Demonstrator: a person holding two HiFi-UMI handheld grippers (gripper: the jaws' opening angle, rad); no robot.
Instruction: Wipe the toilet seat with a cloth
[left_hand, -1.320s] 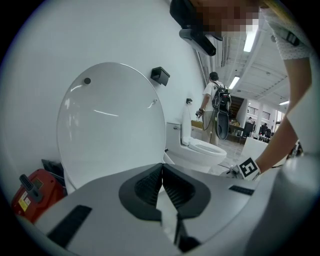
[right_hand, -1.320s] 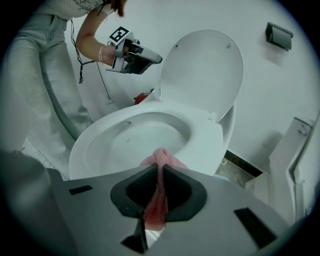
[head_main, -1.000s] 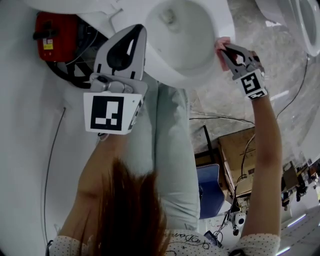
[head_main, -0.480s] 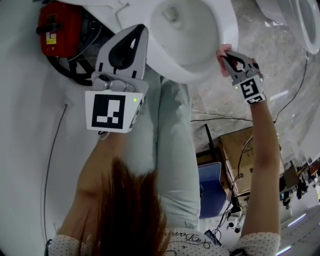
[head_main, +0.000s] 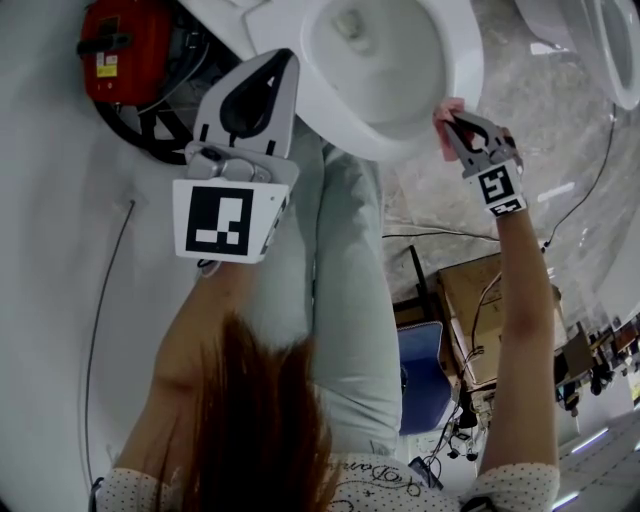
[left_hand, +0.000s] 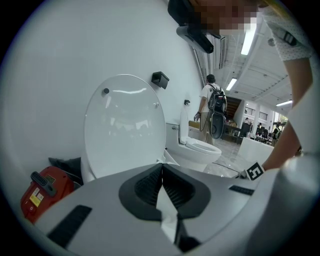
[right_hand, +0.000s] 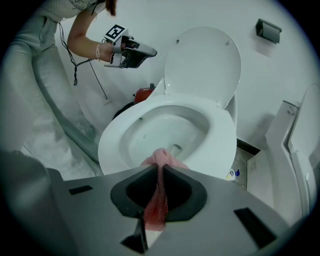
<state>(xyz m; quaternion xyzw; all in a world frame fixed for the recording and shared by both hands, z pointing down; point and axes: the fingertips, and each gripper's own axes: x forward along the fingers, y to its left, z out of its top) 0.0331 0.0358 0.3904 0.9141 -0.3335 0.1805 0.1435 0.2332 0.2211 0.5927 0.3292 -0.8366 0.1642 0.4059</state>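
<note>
Red plastic marked the far left of the head view, where a boxy device (head_main: 118, 48) sat on the floor against the white wall. Just right of it the left gripper (head_main: 281, 60) was held up in the air, well apart from the bowl. In its own view its jaws were pressed together along their ribbed pads with nothing between them, pointing toward the raised lid (left_hand: 125, 122). To the right lay the toilet seat (head_main: 466, 70), down on the bowl, a broad white ring. At the seat's right-hand edge was the pink cloth (head_main: 442, 108), bunched up against the rim. The right gripper (head_main: 452, 118) had its jaws clamped on it. In the right gripper view the cloth (right_hand: 160, 156) ran back between the two dark pads, and its rounded front bulged out onto the near part of the seat (right_hand: 220, 145). Below that gripper a cardboard box (head_main: 480, 300) stood on the floor. At the far right a second toilet (head_main: 618, 55) showed at the edge of the head view.
</note>
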